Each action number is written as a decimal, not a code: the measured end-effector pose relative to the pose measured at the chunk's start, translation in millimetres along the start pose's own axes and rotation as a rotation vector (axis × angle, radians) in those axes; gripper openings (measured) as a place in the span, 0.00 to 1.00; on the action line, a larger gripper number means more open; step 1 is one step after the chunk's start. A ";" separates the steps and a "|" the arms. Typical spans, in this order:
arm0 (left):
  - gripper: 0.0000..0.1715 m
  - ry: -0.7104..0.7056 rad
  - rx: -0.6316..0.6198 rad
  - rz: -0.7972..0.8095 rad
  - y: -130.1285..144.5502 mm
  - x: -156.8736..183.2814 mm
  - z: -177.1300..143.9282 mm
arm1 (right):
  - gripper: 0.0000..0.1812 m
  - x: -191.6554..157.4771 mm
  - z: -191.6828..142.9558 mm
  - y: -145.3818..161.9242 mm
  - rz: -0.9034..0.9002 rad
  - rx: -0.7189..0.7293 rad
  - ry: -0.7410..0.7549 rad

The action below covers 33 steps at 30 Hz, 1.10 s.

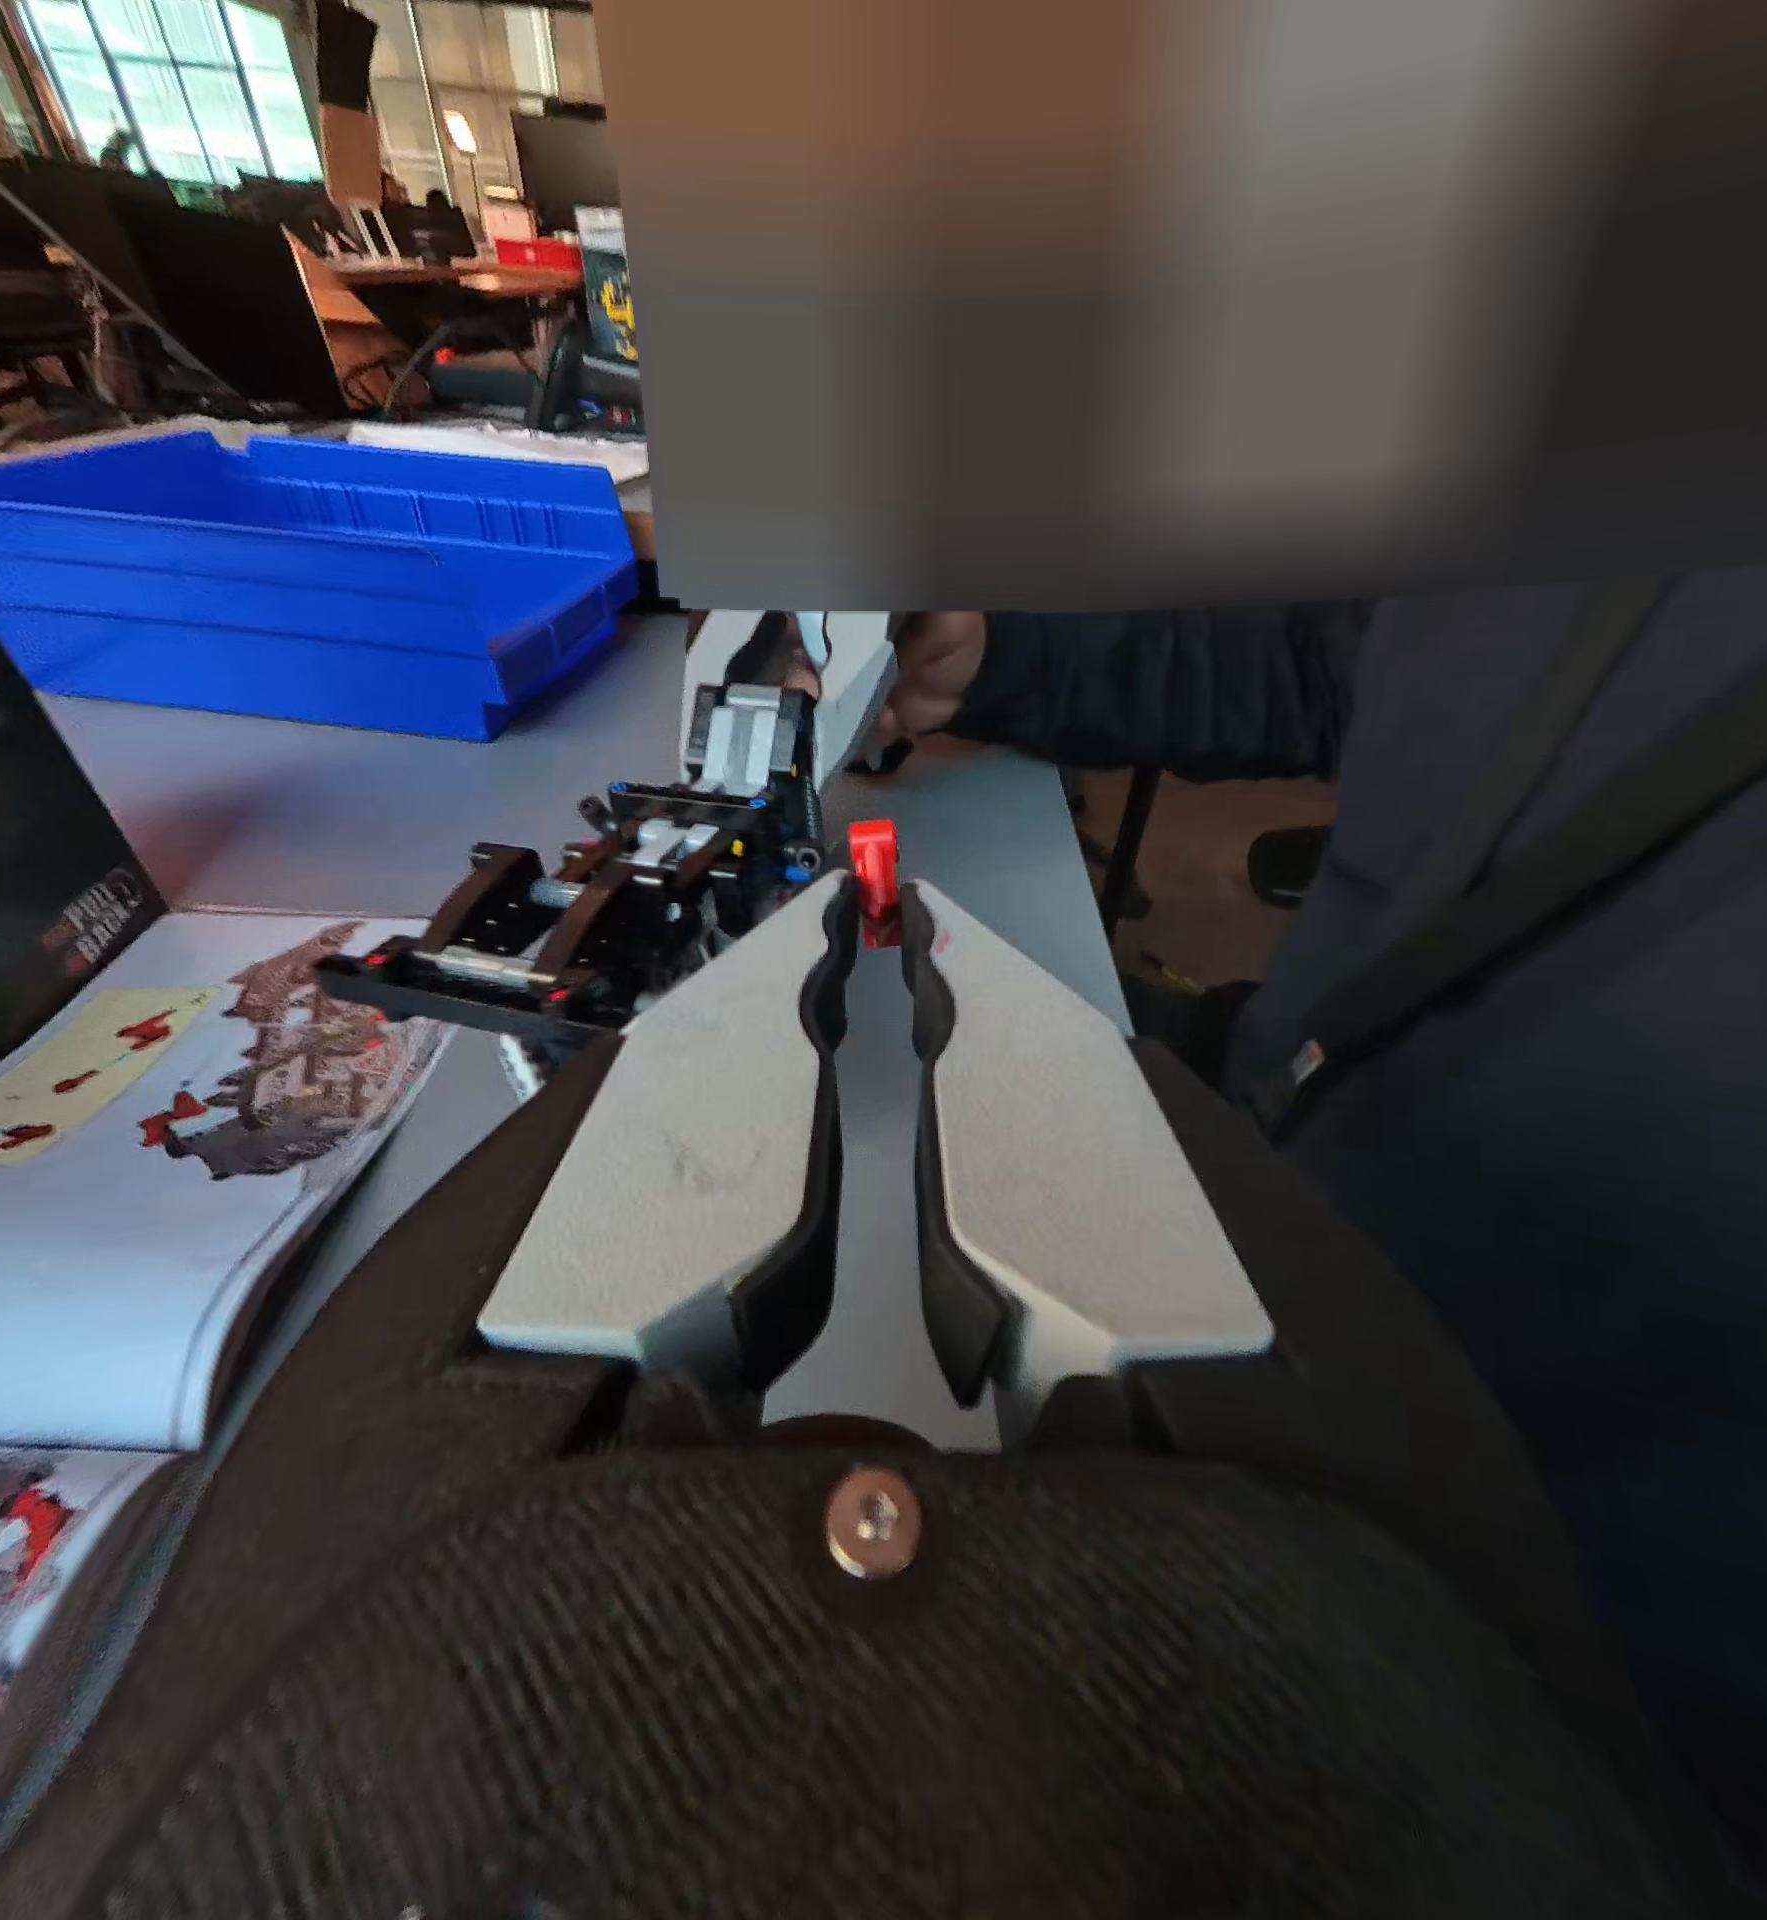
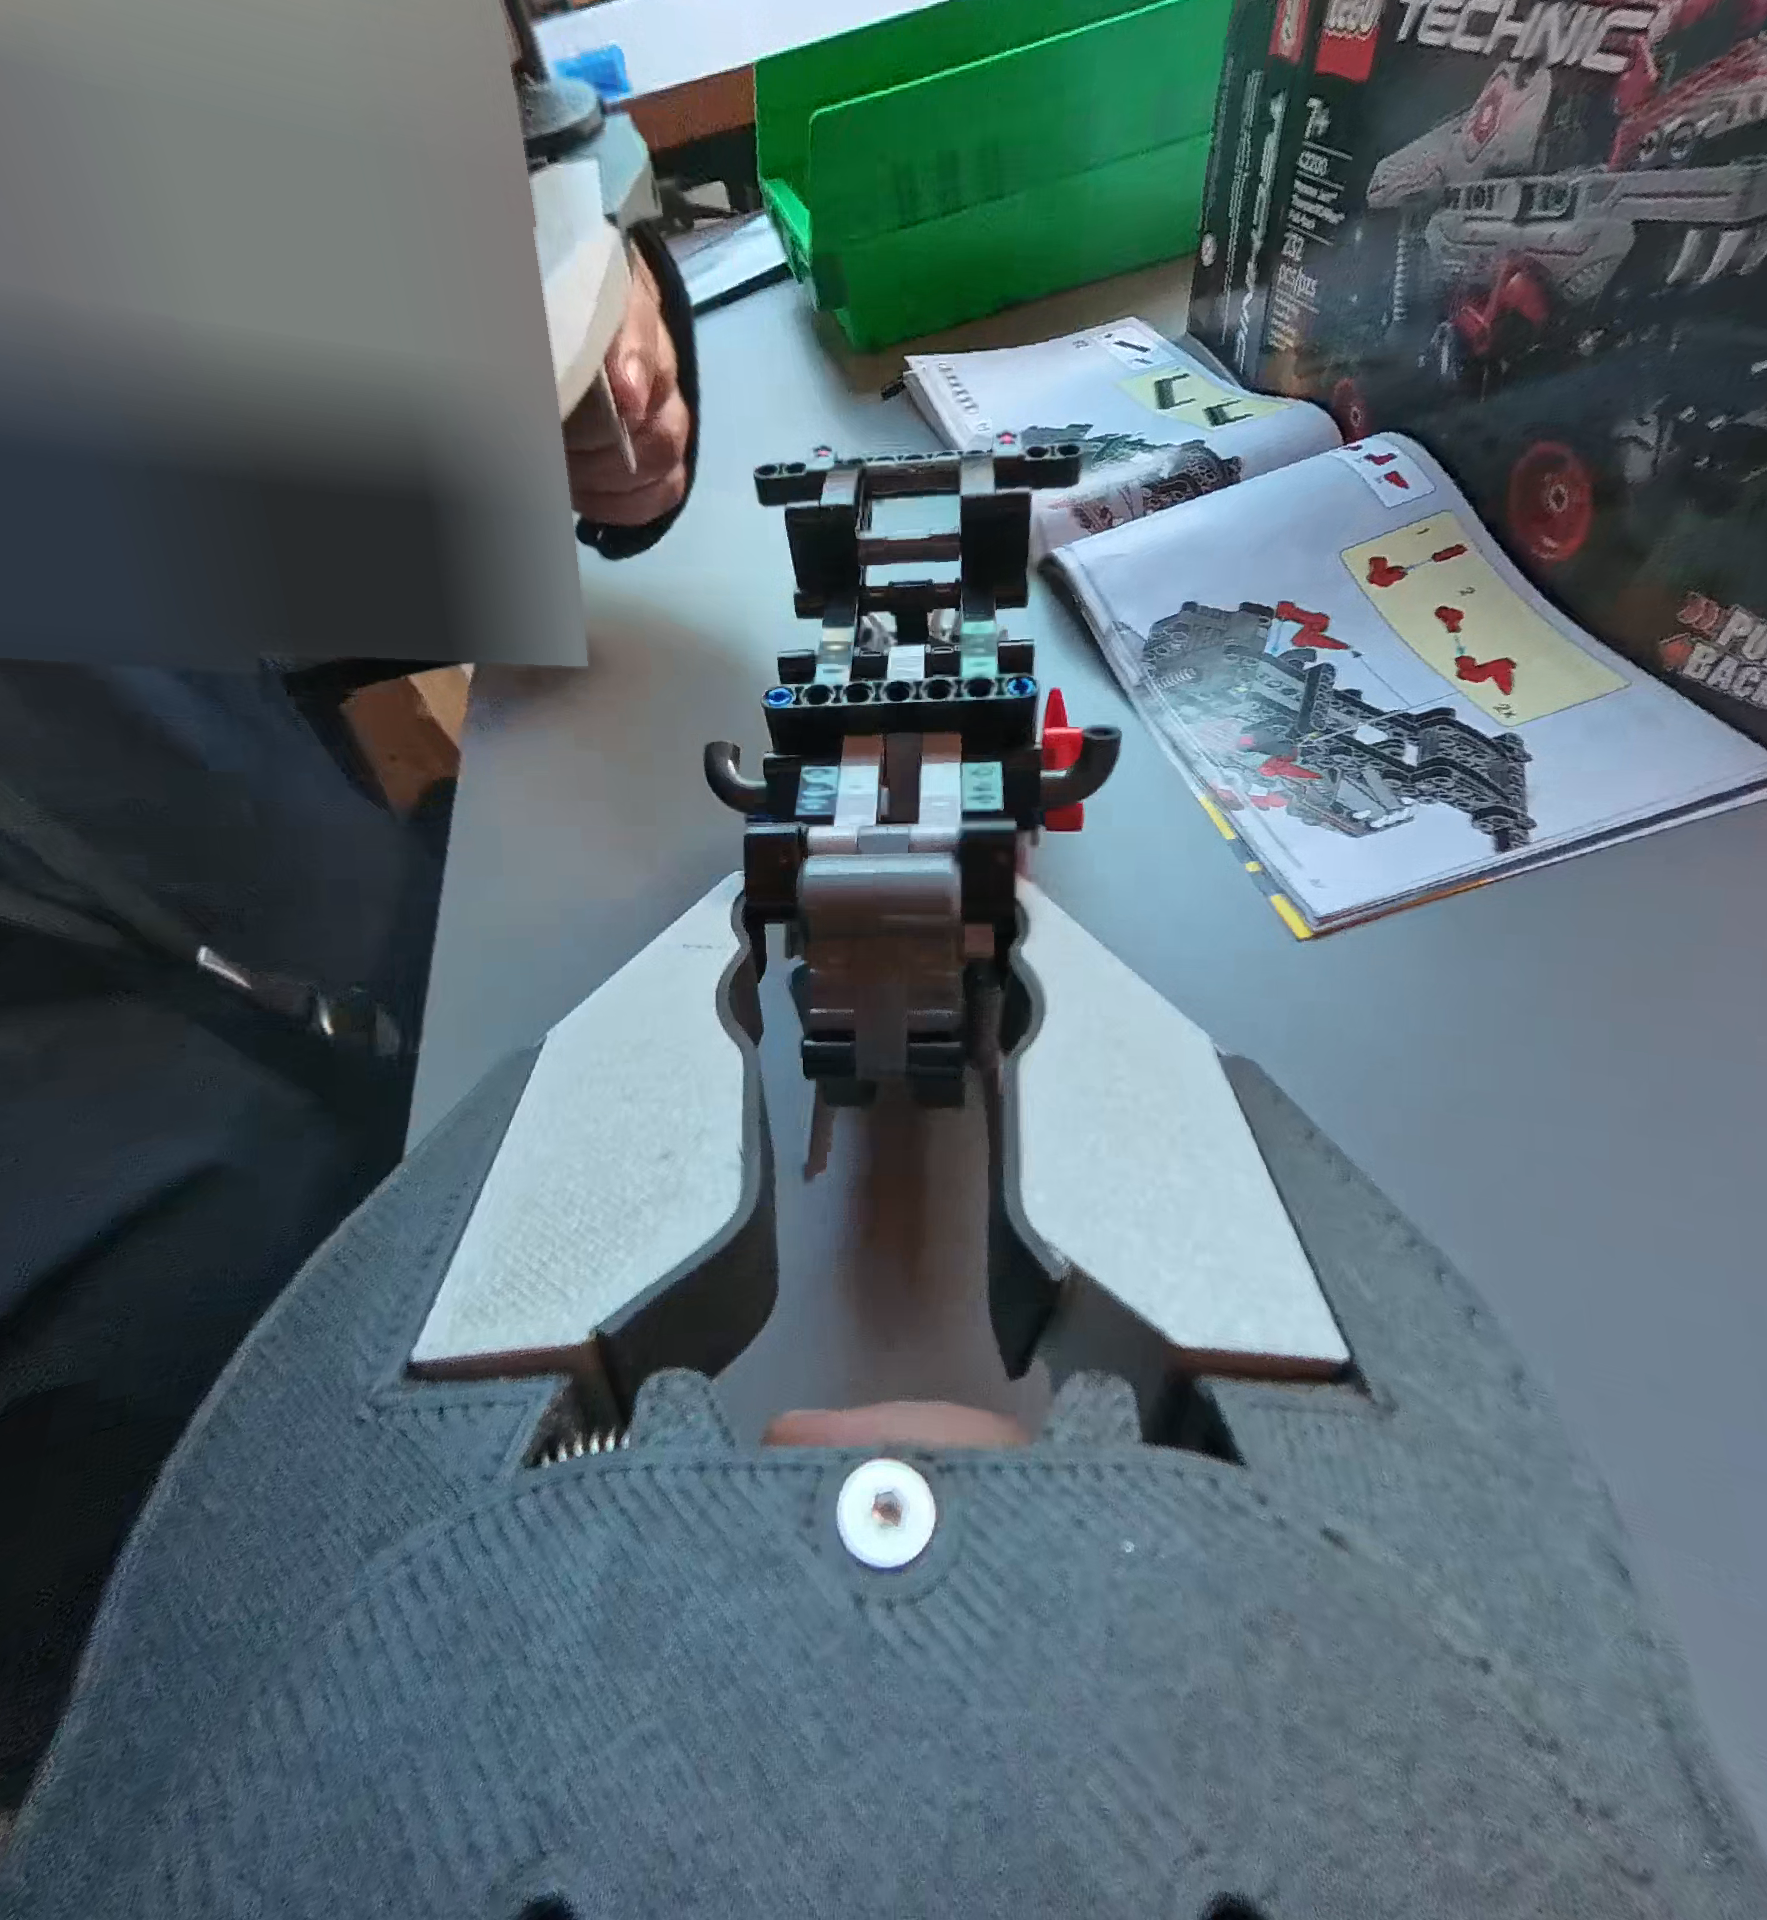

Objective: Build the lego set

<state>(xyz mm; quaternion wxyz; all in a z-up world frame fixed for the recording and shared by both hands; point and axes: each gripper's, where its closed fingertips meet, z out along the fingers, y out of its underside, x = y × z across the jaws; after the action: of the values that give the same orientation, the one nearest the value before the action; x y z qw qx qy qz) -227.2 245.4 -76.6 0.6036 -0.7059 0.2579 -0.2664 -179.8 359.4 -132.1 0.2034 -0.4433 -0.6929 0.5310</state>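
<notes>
My right gripper (image 2: 884, 914) is shut on the grey end of the black Lego chassis (image 2: 900, 707) and holds it pointing away over the grey table (image 2: 1378, 1247). A red piece (image 2: 1063, 769) sits on the chassis's right side. In the left wrist view, my left gripper (image 1: 874, 899) is shut on a small red Lego piece (image 1: 874, 862) at its tips. It holds the piece just right of the chassis (image 1: 546, 935), close to the end held by the right gripper (image 1: 785, 717). Whether the held piece touches the chassis I cannot tell.
An open instruction booklet (image 2: 1378, 665) lies right of the chassis and also shows in the left wrist view (image 1: 162, 1091). The set's box (image 2: 1533, 208) stands behind it. A green bin (image 2: 962, 177) and a blue bin (image 1: 276, 582) stand farther back. The table edge (image 1: 1087, 883) is near. Left tips to right tips: about 15 centimeters.
</notes>
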 end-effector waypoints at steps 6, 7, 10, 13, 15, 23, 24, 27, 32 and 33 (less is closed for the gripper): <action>0.02 -0.042 -0.042 -0.053 22.0 16.8 23.5 | 0.19 -3.4 3.3 -2.8 0.046 0.035 -0.007; 0.02 -0.061 -0.065 -0.048 27.7 16.1 27.9 | 0.19 -4.2 3.6 -3.1 0.039 0.042 -0.001; 0.02 -0.078 -0.119 -0.008 38.6 16.7 39.7 | 0.23 -11.8 3.9 -4.6 0.064 0.056 -0.022; 0.02 -0.101 -0.143 0.031 40.4 13.6 49.2 | 0.26 -10.8 -0.5 -4.6 0.021 0.069 0.056; 0.02 -0.121 -0.174 0.044 44.1 7.5 53.6 | 0.30 -8.8 -5.6 -3.5 -0.013 0.074 0.124; 0.02 -0.007 -0.216 0.116 49.1 2.0 54.7 | 0.36 -9.6 -16.6 -1.9 -0.044 0.103 0.281; 0.02 -0.004 -0.216 0.116 49.2 2.4 54.8 | 0.35 -8.0 -16.9 -1.5 -0.050 0.098 0.303; 0.03 -0.024 -0.227 0.106 50.5 -1.7 56.3 | 0.35 -9.4 -13.7 0.0 -0.063 0.088 0.309; 0.02 -0.021 -0.228 0.120 50.5 -0.7 58.9 | 0.36 -9.7 -10.8 2.1 -0.072 0.093 0.322; 0.03 -0.019 -0.229 0.117 50.7 -0.8 58.9 | 0.36 -10.0 -10.9 1.8 -0.074 0.099 0.322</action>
<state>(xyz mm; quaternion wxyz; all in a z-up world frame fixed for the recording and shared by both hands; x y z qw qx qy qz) -189.4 281.1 -134.4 0.5360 -0.7564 0.3213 -0.1930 -165.6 357.2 -128.1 0.3526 -0.4863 -0.6403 0.4788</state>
